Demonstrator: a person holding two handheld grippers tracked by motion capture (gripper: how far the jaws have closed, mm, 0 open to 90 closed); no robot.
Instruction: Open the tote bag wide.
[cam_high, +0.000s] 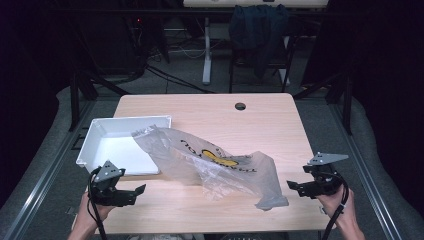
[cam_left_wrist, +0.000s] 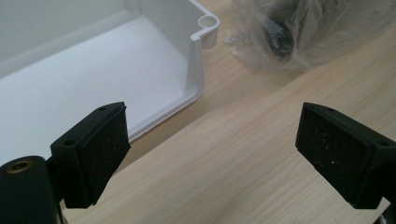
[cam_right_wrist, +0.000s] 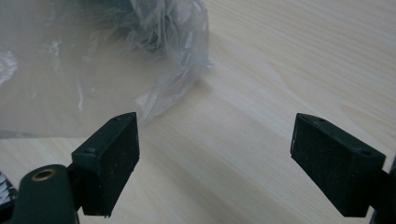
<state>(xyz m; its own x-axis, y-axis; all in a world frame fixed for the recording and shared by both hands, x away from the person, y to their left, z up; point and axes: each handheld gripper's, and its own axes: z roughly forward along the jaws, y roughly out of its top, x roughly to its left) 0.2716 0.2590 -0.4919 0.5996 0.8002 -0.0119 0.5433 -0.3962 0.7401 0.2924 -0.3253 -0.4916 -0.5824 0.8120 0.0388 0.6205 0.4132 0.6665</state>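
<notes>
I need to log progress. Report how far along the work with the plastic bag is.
Nothing looks done: the clear plastic bag lies crumpled on the wooden table, one end draped over the rim of the white tray. In hand: nothing. The left gripper and right gripper both stand open, apart from the bag on either side. Grasping and handling the bag is all still left.
</notes>
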